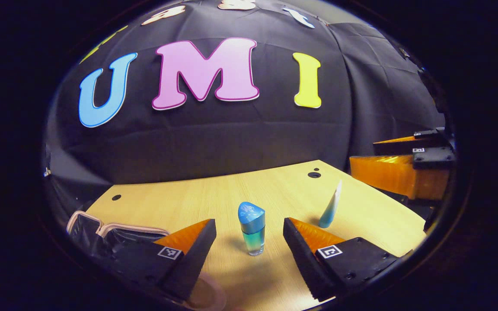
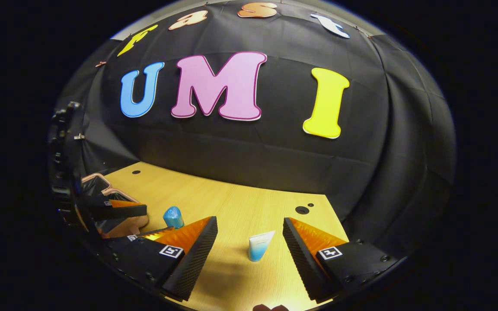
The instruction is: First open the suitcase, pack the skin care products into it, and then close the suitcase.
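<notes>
Left tongs (image 1: 249, 242): spread, low over the tabletop (image 1: 214, 198), a bottle (image 1: 252, 229) upright between the fingers, untouched. Right tongs (image 2: 249, 242): spread, a tube (image 2: 259, 246) standing between the fingers, untouched. Suitcase (image 1: 102, 231): open at the tabletop's left edge, just beside the left tongs.

Dim booth, warm light on table (image 1: 275, 190), soft shadows, strong fisheye bending at edges
</notes>
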A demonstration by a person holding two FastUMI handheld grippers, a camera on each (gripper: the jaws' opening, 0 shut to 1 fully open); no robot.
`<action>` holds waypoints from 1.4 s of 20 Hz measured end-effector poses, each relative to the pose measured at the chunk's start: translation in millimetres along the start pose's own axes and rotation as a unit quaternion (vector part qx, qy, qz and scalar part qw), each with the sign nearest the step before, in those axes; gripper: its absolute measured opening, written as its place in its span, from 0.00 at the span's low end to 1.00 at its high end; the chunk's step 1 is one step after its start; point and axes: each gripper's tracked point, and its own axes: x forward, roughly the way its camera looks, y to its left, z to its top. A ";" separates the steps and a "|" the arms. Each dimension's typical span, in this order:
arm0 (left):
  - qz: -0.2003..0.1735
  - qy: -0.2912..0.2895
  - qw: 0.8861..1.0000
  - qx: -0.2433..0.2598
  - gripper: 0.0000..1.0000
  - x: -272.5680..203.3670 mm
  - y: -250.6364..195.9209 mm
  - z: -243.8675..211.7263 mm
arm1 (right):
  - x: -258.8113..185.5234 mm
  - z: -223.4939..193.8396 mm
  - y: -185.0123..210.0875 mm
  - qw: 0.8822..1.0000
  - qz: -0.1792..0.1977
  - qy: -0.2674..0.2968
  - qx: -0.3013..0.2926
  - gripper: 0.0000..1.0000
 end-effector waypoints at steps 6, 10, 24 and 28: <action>0.014 0.040 0.999 -0.015 0.98 52.7 -0.6 -40.1 | 27.5 -36.3 -4.5 0.999 0.020 0.031 -0.011 0.97; -0.019 0.050 0.998 -0.014 0.97 73.7 -20.1 -45.5 | 46.6 -61.5 -9.5 0.998 0.025 0.058 -0.009 0.97; -0.028 0.079 0.996 -0.010 0.44 79.5 -21.7 -41.6 | 103.7 -140.7 -19.4 0.984 0.006 0.172 0.049 0.45; -0.038 0.087 0.995 -0.032 0.42 48.3 -14.3 -15.1 | 71.5 -96.5 -5.5 0.989 0.032 0.141 0.042 0.43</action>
